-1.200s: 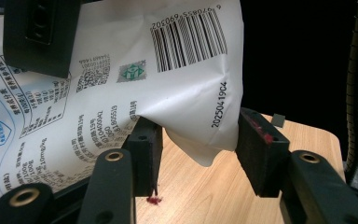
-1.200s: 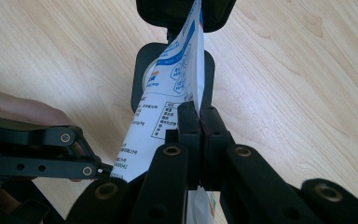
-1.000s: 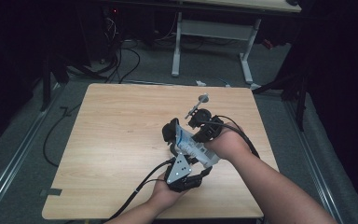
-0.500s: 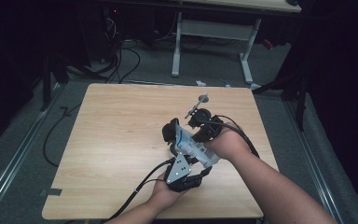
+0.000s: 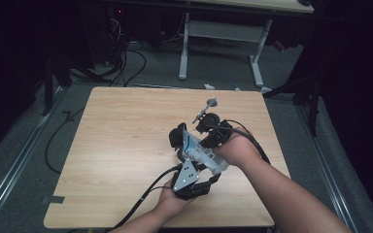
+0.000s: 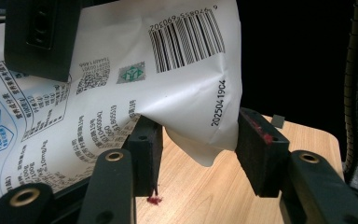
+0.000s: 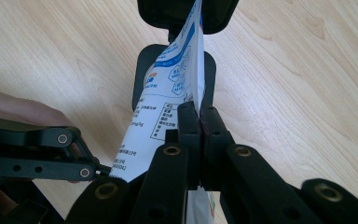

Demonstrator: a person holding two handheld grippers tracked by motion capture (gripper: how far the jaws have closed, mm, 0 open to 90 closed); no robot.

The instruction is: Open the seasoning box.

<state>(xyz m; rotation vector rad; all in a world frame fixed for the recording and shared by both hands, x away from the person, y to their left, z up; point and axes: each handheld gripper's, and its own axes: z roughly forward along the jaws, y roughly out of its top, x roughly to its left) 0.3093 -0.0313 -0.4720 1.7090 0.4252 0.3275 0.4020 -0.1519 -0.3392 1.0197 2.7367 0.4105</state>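
Over the near right part of the tabletop (image 5: 126,145), a white printed pouch (image 5: 200,154) hangs between the two tools. The right gripper (image 7: 199,116) has its fingers pressed together on the pouch's thin edge (blue print facing left in its own view). The left gripper (image 6: 196,140) has its fingers apart, the pouch's barcoded corner sagging between them.

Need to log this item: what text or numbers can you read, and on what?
"2025O419C4": printed on the white pouch near its corner.
Barcode digits above it: upside down, too small to read reliably.
Dense small print and blue hexagon labels on the pouch, both gripper views: unreadable.
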